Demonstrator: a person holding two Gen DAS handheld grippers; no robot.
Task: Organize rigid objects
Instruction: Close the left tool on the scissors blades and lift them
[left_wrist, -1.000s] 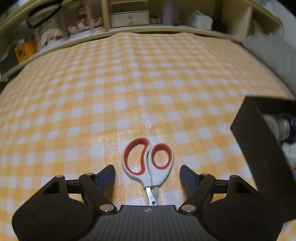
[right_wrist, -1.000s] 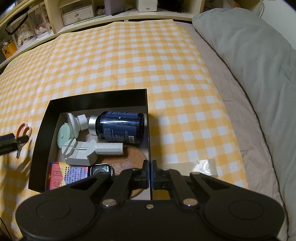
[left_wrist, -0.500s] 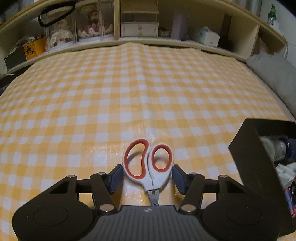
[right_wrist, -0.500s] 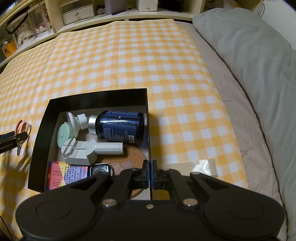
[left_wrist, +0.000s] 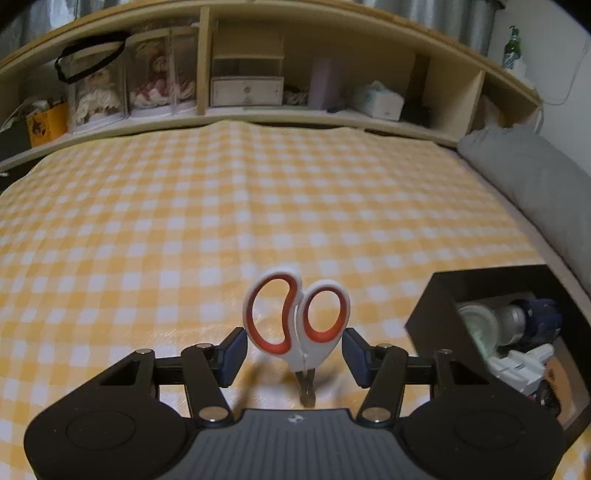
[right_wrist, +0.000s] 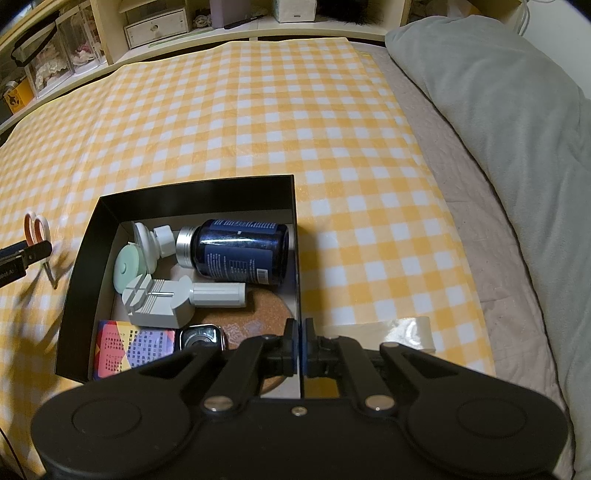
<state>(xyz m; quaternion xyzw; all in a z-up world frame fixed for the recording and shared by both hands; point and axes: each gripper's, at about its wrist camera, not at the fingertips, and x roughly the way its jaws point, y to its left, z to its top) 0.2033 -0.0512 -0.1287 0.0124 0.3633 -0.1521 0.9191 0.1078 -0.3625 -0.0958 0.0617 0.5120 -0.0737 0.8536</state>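
White scissors (left_wrist: 295, 317) with red-lined handle rings stand between the pads of my left gripper (left_wrist: 293, 354). Its jaws are closing and press on both handles. The blades point down, just above the yellow checked cloth (left_wrist: 184, 221). From the right wrist view the scissors (right_wrist: 35, 229) and left gripper (right_wrist: 26, 254) sit left of the black box (right_wrist: 199, 195). My right gripper (right_wrist: 300, 347) is shut on the box's thin right wall. Inside lie a dark blue bottle (right_wrist: 240, 251), a white tool (right_wrist: 166, 299), a cork coaster (right_wrist: 258, 314) and a colourful pack (right_wrist: 129, 347).
A grey pillow (right_wrist: 498, 129) runs along the right side of the bed. Wooden shelves (left_wrist: 258, 92) with boxes and cases line the far edge. A strip of clear tape (right_wrist: 388, 332) lies on the cloth right of the box.
The left jaws have come in from wide apart onto the scissors' handles, and the scissors have tipped up off the cloth. The right gripper and the box have not moved.
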